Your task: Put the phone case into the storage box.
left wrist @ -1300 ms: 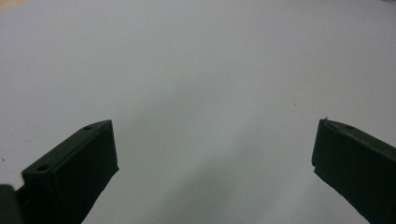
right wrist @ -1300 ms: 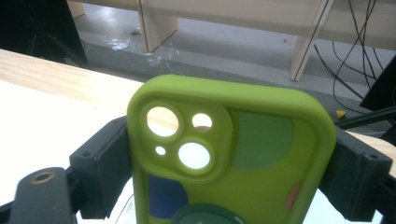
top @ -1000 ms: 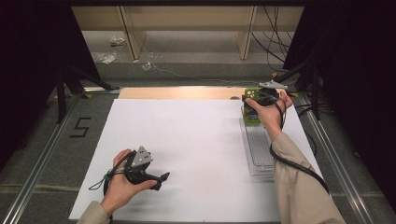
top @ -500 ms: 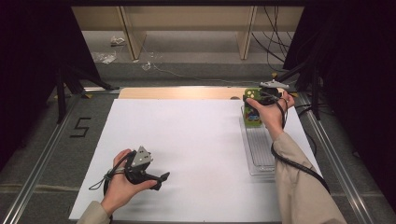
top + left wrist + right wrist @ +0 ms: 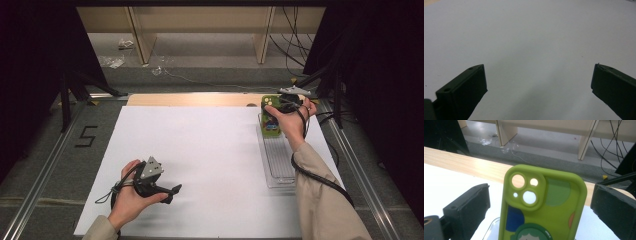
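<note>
On the worktop point(image 5: 200, 145), a clear tray point(image 5: 280, 165) lies along the right edge. At its far end the green phone case point(image 5: 541, 205) stands between my right gripper's point(image 5: 539, 202) jaws, which have just been opening; both pads stand clear. My left gripper point(image 5: 172, 192) gapes wide near the front-left corner.

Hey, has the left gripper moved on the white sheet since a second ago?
No. The left gripper lies at the same spot near the white sheet's front edge, as far from the floor's 5 mark as earlier.
</note>
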Demonstrator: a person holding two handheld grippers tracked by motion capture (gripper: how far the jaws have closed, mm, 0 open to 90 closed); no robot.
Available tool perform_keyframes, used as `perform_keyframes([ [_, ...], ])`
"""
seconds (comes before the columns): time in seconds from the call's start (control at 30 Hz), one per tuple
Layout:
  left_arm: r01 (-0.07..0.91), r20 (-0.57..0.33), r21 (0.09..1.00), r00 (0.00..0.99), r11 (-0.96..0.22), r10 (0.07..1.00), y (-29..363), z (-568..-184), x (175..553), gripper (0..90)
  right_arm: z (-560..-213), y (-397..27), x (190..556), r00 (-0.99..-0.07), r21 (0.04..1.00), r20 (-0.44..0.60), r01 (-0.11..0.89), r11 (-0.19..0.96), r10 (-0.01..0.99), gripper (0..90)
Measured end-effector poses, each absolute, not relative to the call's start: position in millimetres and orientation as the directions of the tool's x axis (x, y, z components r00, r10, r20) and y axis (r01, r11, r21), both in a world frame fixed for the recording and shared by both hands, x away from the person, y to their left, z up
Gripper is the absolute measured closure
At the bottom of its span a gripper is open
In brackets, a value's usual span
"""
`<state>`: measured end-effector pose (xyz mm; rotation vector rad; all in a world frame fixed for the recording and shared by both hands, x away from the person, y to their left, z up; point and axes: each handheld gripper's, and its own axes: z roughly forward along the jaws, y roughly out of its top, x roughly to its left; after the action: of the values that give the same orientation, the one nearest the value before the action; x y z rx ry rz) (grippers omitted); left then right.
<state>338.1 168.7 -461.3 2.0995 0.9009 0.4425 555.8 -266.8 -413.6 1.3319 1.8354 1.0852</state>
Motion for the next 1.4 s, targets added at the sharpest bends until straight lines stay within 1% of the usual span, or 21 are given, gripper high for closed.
perform_keyframes([
  [0.3, 0.452, 0.008, 0.779, 0.687, -0.435, 0.727, 168.7, -461.3, 338.1, 0.0, -409.5, -268.4, 545.5, -0.296, 0.876, -0.02, 0.456, 0.16, 0.955, 6.3],
  [0.6, 0.452, 0.008, 0.779, 0.686, -0.435, 0.727, 168.7, -461.1, 337.9, 0.0, -403.9, -269.5, 532.6, -0.31, 0.894, -0.023, 0.42, 0.159, 0.95, 9.6],
  [0.67, 0.451, 0.008, 0.78, 0.686, -0.433, 0.728, 168.7, -461.2, 337.9, 0.0, -402.8, -270.4, 529.5, -0.316, 0.897, -0.024, 0.412, 0.16, 0.949, 11.4],
  [0.73, 0.452, 0.008, 0.779, 0.686, -0.434, 0.728, 168.8, -461.1, 337.9, 0.0, -402.2, -270.8, 526.2, -0.325, 0.899, -0.026, 0.406, 0.164, 0.945, 15.2],
  [1.03, 0.453, 0.009, 0.778, 0.685, -0.435, 0.728, 168.5, -461.5, 337.9, 0.0, -403.4, -270.7, 510.1, -0.366, 0.902, -0.037, 0.388, 0.189, 0.93, 16.5],
  [1.4, 0.452, 0.008, 0.781, 0.684, -0.432, 0.73, 168.5, -460.8, 337.6, 0.0, -402.9, -269.4, 491.9, -0.416, 0.897, -0.021, 0.393, 0.201, 0.909, 17.4],
])
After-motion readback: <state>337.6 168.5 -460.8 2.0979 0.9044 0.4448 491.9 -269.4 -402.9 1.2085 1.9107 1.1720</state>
